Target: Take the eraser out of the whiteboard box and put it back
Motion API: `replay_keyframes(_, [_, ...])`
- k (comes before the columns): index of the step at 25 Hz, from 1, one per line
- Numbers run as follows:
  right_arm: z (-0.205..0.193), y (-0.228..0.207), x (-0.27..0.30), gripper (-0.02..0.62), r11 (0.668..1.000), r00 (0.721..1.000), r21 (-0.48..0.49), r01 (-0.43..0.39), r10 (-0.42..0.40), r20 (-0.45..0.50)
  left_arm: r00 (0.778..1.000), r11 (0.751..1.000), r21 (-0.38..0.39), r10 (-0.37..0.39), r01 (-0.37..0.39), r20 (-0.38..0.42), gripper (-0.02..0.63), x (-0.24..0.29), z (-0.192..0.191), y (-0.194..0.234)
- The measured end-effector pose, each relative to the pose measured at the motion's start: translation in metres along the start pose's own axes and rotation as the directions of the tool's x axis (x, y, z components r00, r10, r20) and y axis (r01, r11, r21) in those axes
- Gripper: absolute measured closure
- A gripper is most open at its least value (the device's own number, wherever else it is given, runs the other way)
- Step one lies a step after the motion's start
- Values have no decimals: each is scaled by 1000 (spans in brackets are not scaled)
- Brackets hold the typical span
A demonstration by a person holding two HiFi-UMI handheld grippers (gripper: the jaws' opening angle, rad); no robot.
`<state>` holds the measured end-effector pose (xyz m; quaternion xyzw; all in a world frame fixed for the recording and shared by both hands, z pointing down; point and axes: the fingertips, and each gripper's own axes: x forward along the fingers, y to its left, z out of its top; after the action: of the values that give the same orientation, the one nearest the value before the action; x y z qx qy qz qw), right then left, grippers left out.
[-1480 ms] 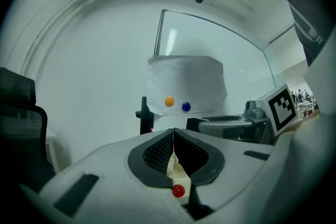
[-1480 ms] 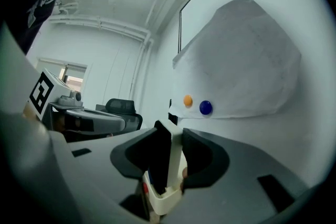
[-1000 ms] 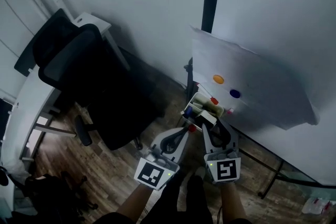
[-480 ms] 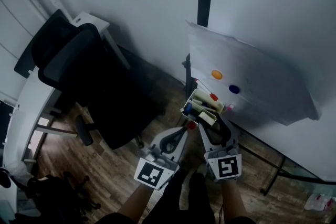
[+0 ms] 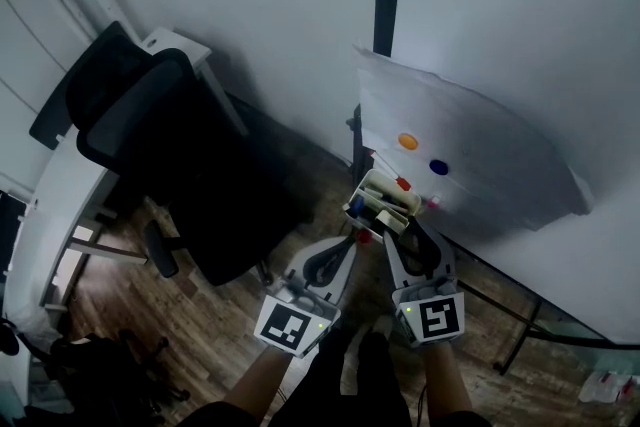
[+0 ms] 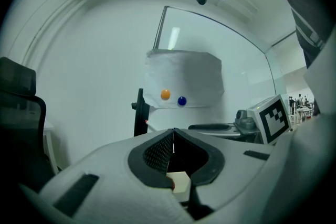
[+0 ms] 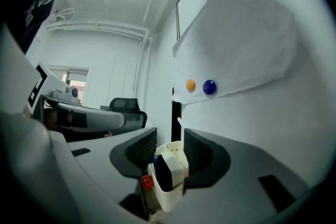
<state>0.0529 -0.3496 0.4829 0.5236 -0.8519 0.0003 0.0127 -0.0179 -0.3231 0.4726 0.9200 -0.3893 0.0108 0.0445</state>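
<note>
1. Whiteboard box (image 5: 372,195): pale tray hanging at the lower edge of the whiteboard (image 5: 500,45). It sits just under a paper sheet (image 5: 470,145) pinned w/ an orange magnet (image 5: 407,142) and a blue magnet (image 5: 438,167).
2. Eraser (image 7: 167,168): inside the box, standing on edge. In the right gripper view its dark felt face is on the left and its white back on the right. A red cap (image 7: 146,182) shows just beside the box wall; inside or outside, can't tell.
3. Right gripper (image 7: 169,139): held level, nose at the box, jaws apart but closing, w/ the eraser and the box's top btwn them. Pads not seen pressing yet: a sliver of gap on the felt side, white side too close to call.
4. Left gripper (image 6: 173,132): jaws clenched tip to tip, nothing gripped. It hangs just left of the box, prob. idle.
5. Step, my read: grab phase of the take-out. The eraser is seated in the box, not lifted.
6. Next move calls for:
   - finishing the squeeze on the eraser's two flat faces only, not the box wall;
   - pulling it clear of the rim w/o snagging the markers;
   - lowering it into the same slot and letting go.
7. Risk: box wall caught btwn the jaws, so the box gets tugged off the board.
</note>
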Motion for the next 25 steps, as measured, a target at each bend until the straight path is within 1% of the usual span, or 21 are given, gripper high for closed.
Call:
replay_keyframes(2, [10,0,-7,459,1000,1000,7,2,-2,16,1000,1000,15,-2,2,19,600,0,13,-3])
replay_keyframes(5, [36,-2,-19,513,1000,998,-6,10,-9,59,999,999,38,-6,4,53,601,-1,36,-10])
replay_keyframes(9, [70,-6,-34,547,1000,993,-16,25,-23,118,994,997,78,-19,11,105,601,0,70,-21])
replay_keyframes(14, [115,-6,-55,565,999,980,-32,31,-24,200,983,990,138,-51,27,174,600,-5,115,-41])
replay_keyframes(18, [147,-3,-72,571,999,965,-33,23,-14,263,975,984,176,-71,34,211,600,-10,139,-58])
replay_keyframes(21, [160,2,-81,578,998,955,-53,17,-1,297,968,979,199,-82,34,236,601,-14,151,-67])
replay_keyframes(25, [166,6,-90,588,998,951,-62,23,-2,310,962,974,225,-90,31,259,601,-22,161,-75])
